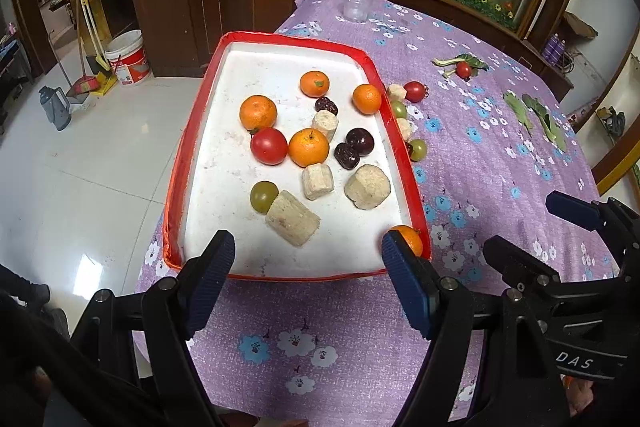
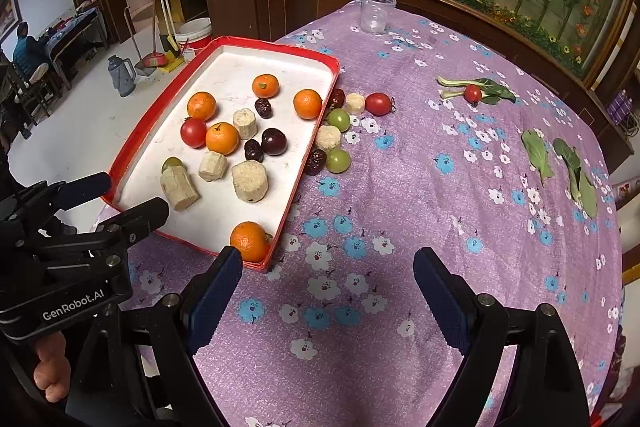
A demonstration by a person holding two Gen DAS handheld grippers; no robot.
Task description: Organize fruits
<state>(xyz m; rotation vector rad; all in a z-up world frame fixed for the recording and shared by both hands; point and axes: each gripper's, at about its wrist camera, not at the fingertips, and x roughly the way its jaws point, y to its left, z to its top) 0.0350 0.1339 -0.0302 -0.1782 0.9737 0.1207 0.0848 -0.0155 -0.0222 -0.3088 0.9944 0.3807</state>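
While both grippers hang over the near edge of the purple flowered cloth (image 2: 400, 187), neither grasps anything: the left gripper (image 1: 308, 255) stands with jaws spread at the bottom of its view, over the near end of the red tray (image 1: 188, 147), and the right gripper (image 2: 328, 271) is likewise released, its jaws wide over bare cloth at the bottom of its frame, just right of the tray's near corner. Most fruit lies in the tray at centre left of both views: five oranges, one (image 2: 249, 241) in the near corner beside the right gripper's left finger; a red tomato (image 1: 269, 145); a green grape (image 1: 263, 195); a dark plum (image 1: 360, 141); two dates; and four pale cut chunks, the largest (image 1: 367, 185) toward the tray's right side. More fruit sits on the cloth along the tray's far right rim: two green grapes, a tomato (image 2: 377, 103), dates and pale chunks. Farther right lie a small tomato on a leaf (image 2: 473, 93) and loose leaves (image 2: 560, 167). A clear cup (image 2: 376, 11) stands at the far edge.
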